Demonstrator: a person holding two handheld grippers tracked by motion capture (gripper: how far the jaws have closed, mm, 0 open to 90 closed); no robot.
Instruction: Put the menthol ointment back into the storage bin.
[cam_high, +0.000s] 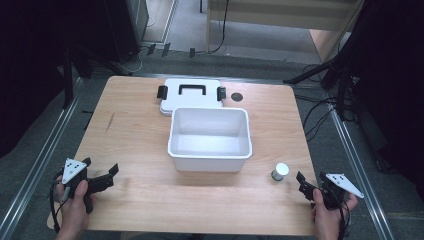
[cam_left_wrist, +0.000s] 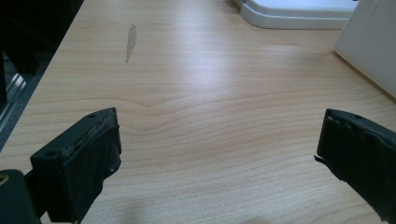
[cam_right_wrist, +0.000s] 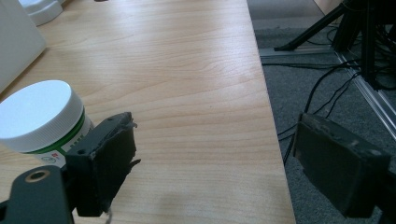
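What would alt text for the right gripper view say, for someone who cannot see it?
Open black tongs reach over the right edge of a light wooden table, nothing between them. A small white-capped jar with a green label stands just outside the left-hand jaw, beside a white box's wall. Grey floor and cables lie beyond the table's edge.

The worktop (cam_high: 135, 150) is showing a light wood tone with wavy grain lines and one greyish smear (cam_left_wrist: 131, 41) on it. The bin (cam_high: 209, 134) is looking plain white all over, and the lid (cam_high: 172, 100) behind it is white too, carrying a black handle (cam_high: 192, 89) and black clips. The little jar (cam_right_wrist: 44, 122) is wearing a white cap over a green band, with a tiny red mark on its label. Both tools, left (cam_high: 102, 170) and right (cam_high: 303, 184), are coming across black with light grey top plates.
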